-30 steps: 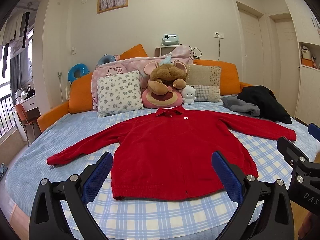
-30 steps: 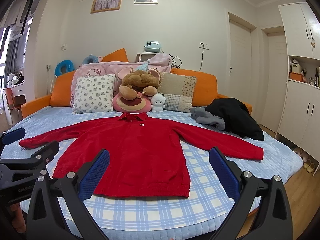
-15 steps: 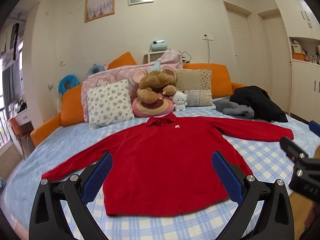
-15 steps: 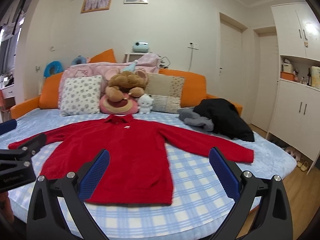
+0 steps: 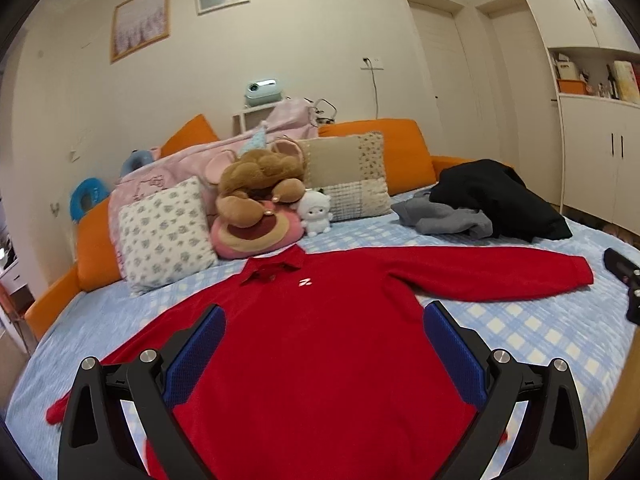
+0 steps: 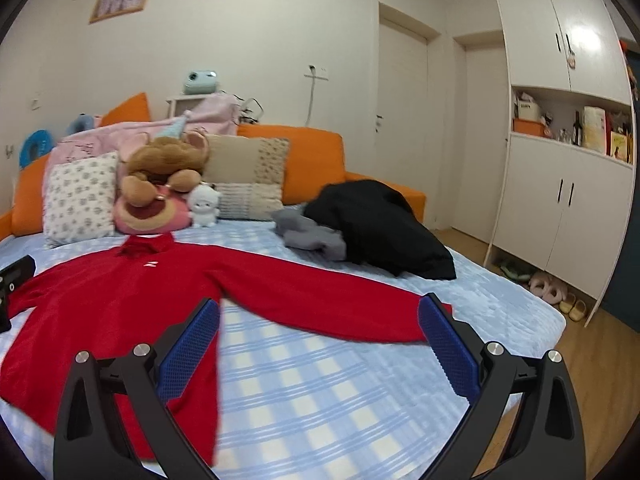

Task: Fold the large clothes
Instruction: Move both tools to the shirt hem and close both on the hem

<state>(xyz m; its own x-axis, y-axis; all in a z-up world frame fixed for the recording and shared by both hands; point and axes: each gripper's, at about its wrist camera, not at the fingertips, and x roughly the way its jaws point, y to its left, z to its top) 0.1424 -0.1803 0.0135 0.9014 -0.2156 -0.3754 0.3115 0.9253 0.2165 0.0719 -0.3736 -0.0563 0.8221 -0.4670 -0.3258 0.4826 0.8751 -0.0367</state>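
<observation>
A red long-sleeved shirt [image 5: 320, 344] lies flat, front up, on the blue checked bed [image 5: 532, 332], sleeves spread to both sides. It also shows in the right wrist view [image 6: 112, 304]. My left gripper [image 5: 322, 320] is open and empty, over the shirt's body. My right gripper [image 6: 318, 318] is open and empty, above the shirt's right sleeve [image 6: 332, 300] and the bedcover. The shirt's left cuff [image 5: 56, 412] lies near the bed's left edge. The right gripper's body [image 5: 628, 280] shows at the left wrist view's right edge.
A black garment [image 6: 380, 228] and a grey one [image 6: 312, 236] lie heaped at the bed's back right. Pillows [image 5: 164, 232] and plush toys [image 5: 260, 208] line the orange headboard [image 6: 316, 160]. White cupboards [image 6: 568, 200] and slippers [image 6: 548, 292] stand on the wooden floor at the right.
Both grippers have moved forward and lower toward the shirt. The left view has turned right; the right one now faces the right sleeve. Both stay open.
</observation>
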